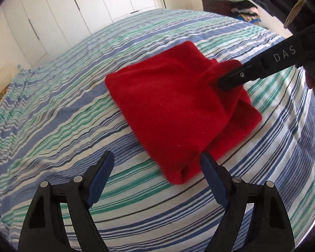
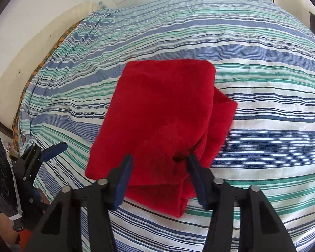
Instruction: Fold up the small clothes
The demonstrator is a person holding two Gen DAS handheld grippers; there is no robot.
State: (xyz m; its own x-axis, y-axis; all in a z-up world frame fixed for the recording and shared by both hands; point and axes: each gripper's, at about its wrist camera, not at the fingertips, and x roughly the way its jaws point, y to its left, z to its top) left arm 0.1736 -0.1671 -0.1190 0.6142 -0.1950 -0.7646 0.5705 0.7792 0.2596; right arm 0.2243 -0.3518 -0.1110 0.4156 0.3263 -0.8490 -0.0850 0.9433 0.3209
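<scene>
Left wrist view: the folded red fleece garment (image 1: 174, 105) is seen lying on the blue, green and white striped bed sheet (image 1: 63, 109), its right corner partly hidden by the right gripper (image 1: 222, 84), whose fingers are pinched on a raised fold. The left gripper (image 1: 157, 163) is spread, grasping nothing.

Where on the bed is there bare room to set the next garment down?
The striped bedspread lies bare beyond the folded red cloth, toward the white wardrobe doors, and to its left. It is crowded on the near side, around both claws.
</scene>
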